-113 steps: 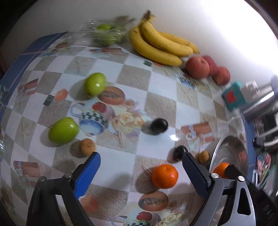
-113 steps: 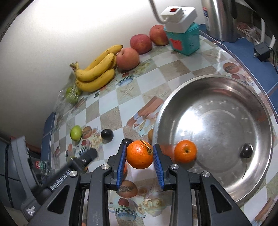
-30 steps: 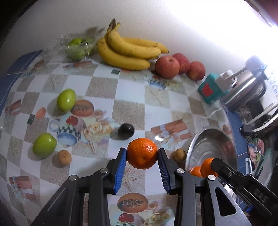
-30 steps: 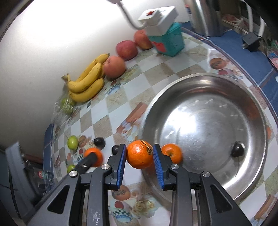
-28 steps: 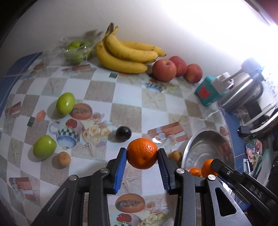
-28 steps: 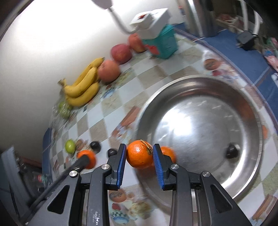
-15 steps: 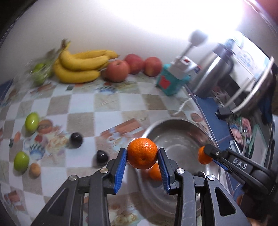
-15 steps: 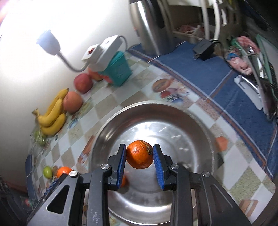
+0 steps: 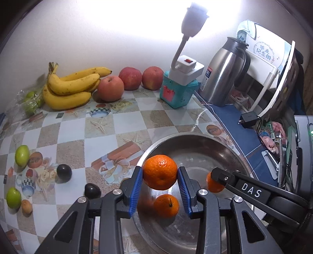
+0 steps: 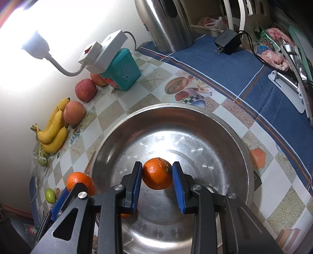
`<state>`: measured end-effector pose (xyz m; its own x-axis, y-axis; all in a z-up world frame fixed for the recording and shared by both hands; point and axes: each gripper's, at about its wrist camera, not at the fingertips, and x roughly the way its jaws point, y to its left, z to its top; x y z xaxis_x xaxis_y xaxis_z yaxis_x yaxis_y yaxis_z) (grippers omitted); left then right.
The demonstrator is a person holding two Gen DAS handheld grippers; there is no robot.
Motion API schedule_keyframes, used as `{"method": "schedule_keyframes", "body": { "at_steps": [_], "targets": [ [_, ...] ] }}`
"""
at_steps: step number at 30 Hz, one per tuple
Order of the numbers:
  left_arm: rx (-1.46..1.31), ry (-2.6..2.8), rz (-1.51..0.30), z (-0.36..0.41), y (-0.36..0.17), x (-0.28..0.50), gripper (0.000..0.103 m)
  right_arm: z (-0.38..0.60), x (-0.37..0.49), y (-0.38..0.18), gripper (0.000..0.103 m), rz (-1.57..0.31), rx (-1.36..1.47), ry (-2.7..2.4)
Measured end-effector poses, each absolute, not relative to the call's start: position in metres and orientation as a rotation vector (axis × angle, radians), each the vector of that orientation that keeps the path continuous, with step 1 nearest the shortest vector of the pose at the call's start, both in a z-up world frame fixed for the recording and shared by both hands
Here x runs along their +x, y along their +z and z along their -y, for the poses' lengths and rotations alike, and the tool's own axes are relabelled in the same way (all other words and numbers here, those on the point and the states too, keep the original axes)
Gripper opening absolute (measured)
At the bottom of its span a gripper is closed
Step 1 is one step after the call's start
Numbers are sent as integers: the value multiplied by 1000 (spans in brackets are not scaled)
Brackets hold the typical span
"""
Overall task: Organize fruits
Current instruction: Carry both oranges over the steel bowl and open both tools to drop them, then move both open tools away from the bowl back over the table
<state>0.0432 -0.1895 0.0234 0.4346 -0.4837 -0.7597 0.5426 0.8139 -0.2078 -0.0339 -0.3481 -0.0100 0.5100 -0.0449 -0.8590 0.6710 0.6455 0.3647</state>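
- Oranges are pinched by the left hand-held gripper point(image 9: 160, 173) and the right hand-held gripper point(image 10: 157, 174).
- Third orange point(image 9: 166, 205) in the bowl point(image 9: 230, 154) is largely hidden in the right view.

Lamp point(image 9: 194, 18) blows out wall point(image 9: 117, 29) behind it in both views; glare streaks inside steel bowl point(image 10: 225, 140). Foreground sharp, slight blur far left. Strong fisheye curve, dark vignetted corners.
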Motion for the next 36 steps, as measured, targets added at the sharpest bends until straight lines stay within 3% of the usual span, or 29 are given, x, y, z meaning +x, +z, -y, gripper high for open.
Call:
{"method": "schedule_keyframes", "body": {
  "at_steps": [12,27,36],
  "targets": [
    [105,-636,-955,197,2,45,40,349,-32,-16,33,-974,770,-486],
    [82,-640,-928,192,17,47,41,350,-33,-3,34,-956,762,-486],
    [61,-587,-927,179,32,55,48,346,-36,22,34,-919,717,-478]
  ]
}}
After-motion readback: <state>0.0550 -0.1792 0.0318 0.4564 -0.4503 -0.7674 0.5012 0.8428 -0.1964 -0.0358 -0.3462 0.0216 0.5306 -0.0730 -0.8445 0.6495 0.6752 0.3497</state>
